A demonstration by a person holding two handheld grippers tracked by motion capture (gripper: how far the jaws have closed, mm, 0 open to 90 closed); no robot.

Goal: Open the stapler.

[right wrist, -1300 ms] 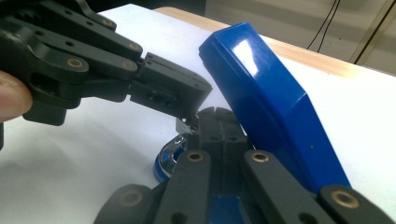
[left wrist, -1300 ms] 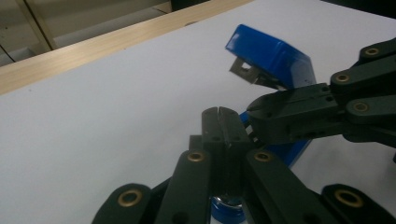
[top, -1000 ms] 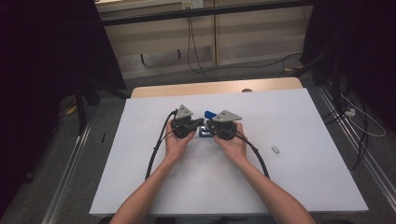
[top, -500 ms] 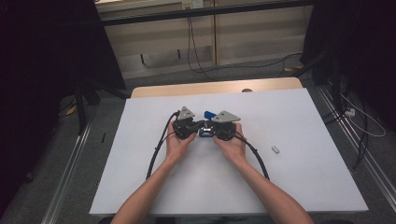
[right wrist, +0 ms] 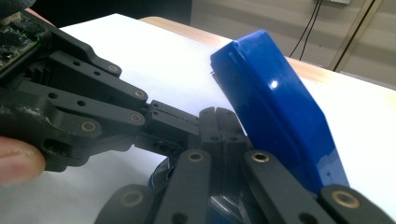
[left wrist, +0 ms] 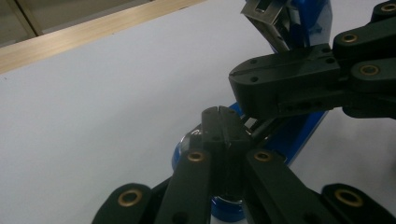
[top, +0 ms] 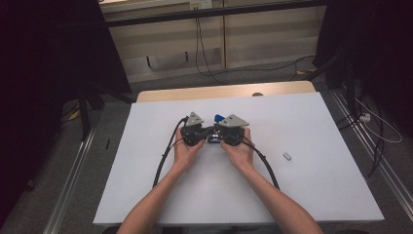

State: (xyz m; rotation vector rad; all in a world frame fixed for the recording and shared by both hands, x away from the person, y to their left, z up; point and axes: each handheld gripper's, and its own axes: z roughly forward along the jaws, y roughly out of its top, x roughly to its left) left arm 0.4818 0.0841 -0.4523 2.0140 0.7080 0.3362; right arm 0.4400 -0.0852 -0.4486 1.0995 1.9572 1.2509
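A blue stapler sits at the middle of the white table, swung open with its blue cover tilted up. Its metal magazine shows at the top of the left gripper view and its blue base lies under the jaws. My left gripper and right gripper meet tip to tip over that base. Both have their jaws pressed together, with nothing visible in the seam. From above, the left gripper and right gripper are side by side, each held in a hand.
A small pale grey piece lies on the table to the right of the hands. Black cables trail back from both grippers. A wooden strip edges the far side of the table.
The two grippers have drawn very slightly closer together over the stapler; otherwise nothing has moved.
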